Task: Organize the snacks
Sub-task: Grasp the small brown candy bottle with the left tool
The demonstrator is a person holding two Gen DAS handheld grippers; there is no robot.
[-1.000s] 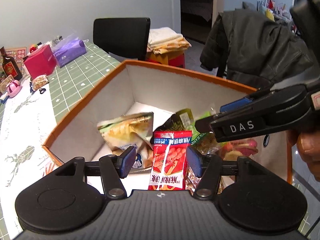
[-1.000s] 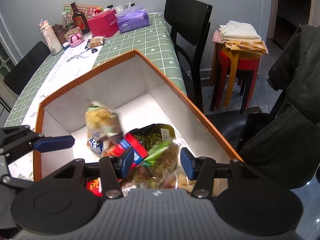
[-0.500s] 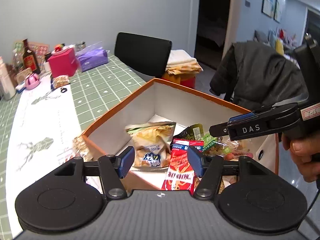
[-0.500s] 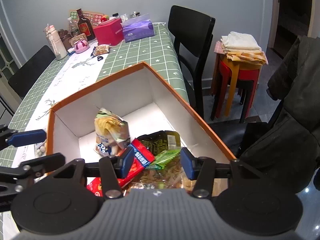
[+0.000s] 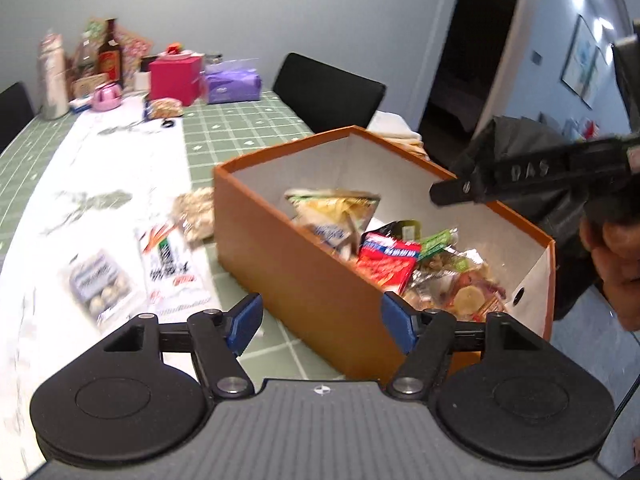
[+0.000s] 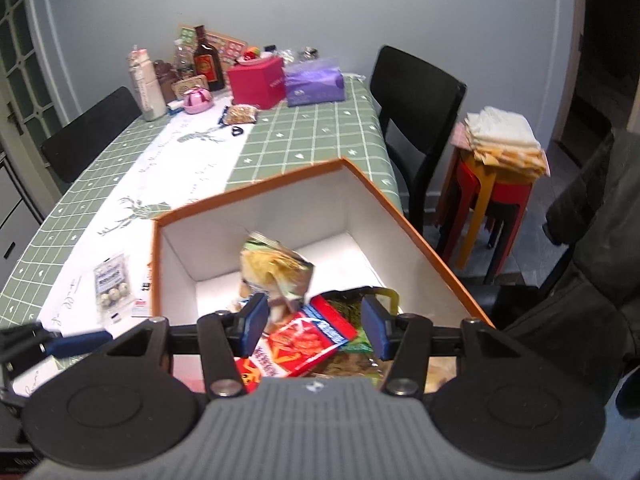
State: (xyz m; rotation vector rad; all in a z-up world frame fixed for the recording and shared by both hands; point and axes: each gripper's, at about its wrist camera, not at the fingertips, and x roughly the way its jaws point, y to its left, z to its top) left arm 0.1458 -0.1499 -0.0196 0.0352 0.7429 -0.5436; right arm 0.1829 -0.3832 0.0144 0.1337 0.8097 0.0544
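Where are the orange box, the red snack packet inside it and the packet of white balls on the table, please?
orange box (image 5: 304, 276), left wrist view, near outer wall.
red snack packet (image 6: 308, 340), right wrist view, middle of its front.
packet of white balls (image 6: 114, 284), right wrist view, packet's middle.

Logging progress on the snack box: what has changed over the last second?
The left gripper pulled back out of the orange box toward the table's loose packets, its jaws opening with nothing between them. The red snack packet it hovered over lies in the box. The right gripper lifted slightly, holding nothing. The box and its other snacks stayed put.
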